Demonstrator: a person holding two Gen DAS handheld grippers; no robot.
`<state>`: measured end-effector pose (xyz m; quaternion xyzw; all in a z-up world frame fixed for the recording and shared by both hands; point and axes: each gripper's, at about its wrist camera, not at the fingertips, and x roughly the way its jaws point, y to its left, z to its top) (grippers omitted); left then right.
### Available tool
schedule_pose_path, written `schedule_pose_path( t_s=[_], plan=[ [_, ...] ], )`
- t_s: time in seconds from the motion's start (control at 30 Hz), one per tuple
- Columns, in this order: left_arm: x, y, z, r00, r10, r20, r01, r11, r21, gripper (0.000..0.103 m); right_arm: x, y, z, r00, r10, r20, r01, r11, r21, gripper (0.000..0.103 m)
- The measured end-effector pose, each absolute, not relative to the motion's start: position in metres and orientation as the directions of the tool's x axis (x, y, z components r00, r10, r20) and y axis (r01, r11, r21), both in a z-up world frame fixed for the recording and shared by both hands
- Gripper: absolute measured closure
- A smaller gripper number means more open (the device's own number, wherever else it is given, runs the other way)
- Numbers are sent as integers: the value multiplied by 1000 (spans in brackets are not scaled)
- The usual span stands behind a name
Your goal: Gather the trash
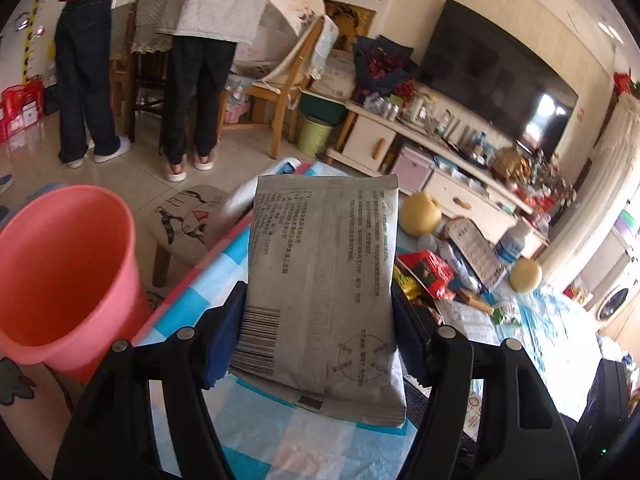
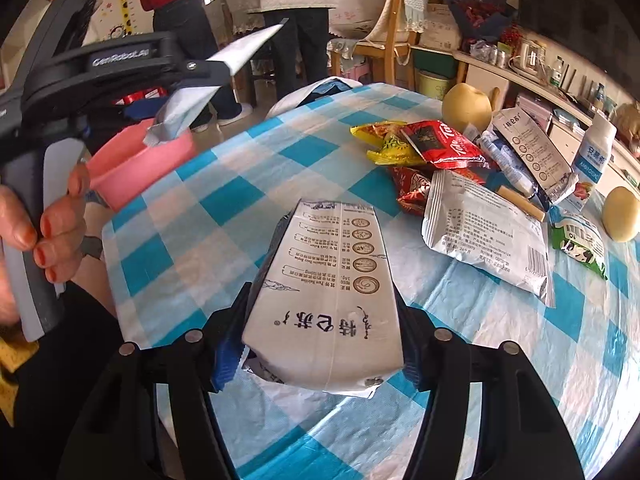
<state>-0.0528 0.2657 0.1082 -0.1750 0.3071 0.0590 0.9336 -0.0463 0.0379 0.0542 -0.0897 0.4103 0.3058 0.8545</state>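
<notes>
Standing just off the left edge of the checked tablecloth [image 2: 224, 200] is the pink bin [image 1: 60, 272], its mouth open. Nearest the bin, the left gripper [image 1: 320, 320] is clamping a grey printed packet [image 1: 324, 280] between its pads, holding it above the cloth's left edge. Further right along the cloth, the right gripper [image 2: 324, 332] is squeezing a white milk carton [image 2: 328, 304] at its sides, raised over the cloth. Right of the carton, more wrappers [image 2: 432, 148], a silver pouch [image 2: 484, 232] and two pears [image 2: 466, 106] are lying on the cloth.
</notes>
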Motion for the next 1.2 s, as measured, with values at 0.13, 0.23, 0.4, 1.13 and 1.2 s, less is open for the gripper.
schedule_pose_path(
  t_s=[0.13, 0.23, 0.4, 1.13, 1.2],
  plan=[
    [-60, 285, 114, 819, 62, -571, -287, 905, -314, 34, -46, 43, 65, 472, 478, -740, -581, 801, 147, 39],
    [-67, 300, 116, 821, 116, -559, -347, 878, -328, 34, -47, 53, 74, 466, 507, -725, -580, 794, 182, 39],
    [-81, 324, 124, 816, 233, -529, -450, 831, -327, 34, -44, 86, 91, 453, 554, -699, -611, 763, 209, 39],
    [-92, 481, 72, 597, 326, -733, -781, 446, -438, 32, 29, 313, 125, 218, 701, -679, -741, 572, 352, 39],
    [-98, 488, 66, 581, 333, -743, -800, 400, -446, 29, 33, 328, 120, 208, 692, -691, -738, 575, 354, 39]
  ],
)
